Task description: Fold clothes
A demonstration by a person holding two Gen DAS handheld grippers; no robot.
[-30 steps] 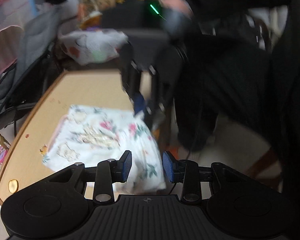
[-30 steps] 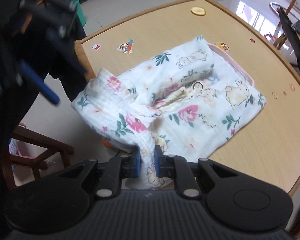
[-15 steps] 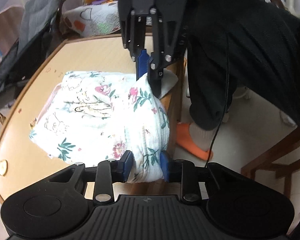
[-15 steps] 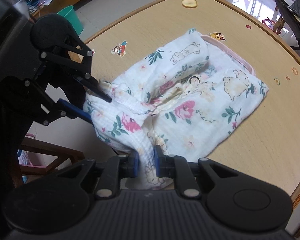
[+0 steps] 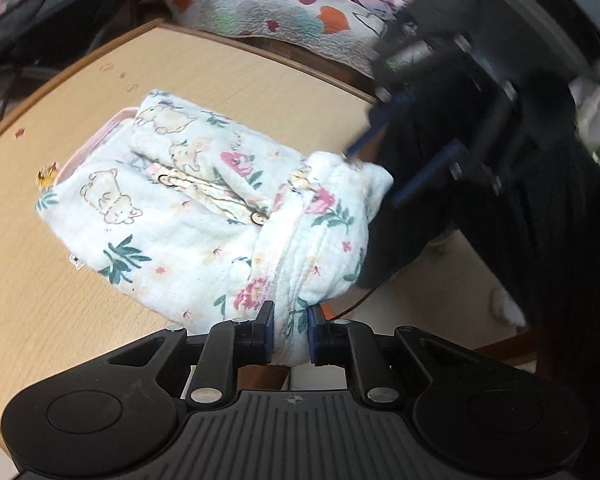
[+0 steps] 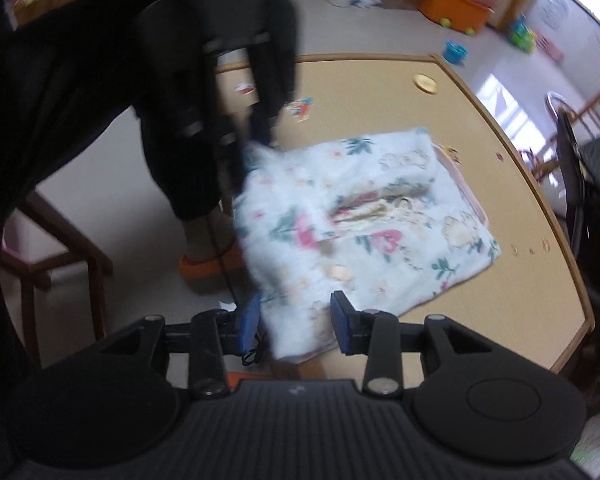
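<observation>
Beyond the table (image 6: pixel 500 304), only right view shows toys (image 6: pixel 456 8).

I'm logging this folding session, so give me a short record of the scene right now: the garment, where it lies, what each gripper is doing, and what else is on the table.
garment: white floral garment, partly folded, bunched at the near edge
surface: wooden table; the garment's near end overhangs the edge
left gripper: jaws closing, pads pressing a bunched fold of the garment
right gripper: jaws opening, cloth between them, pads apart from it
stickers: on the tabletop beyond the garment
picture quality: right wrist view blurred
</observation>
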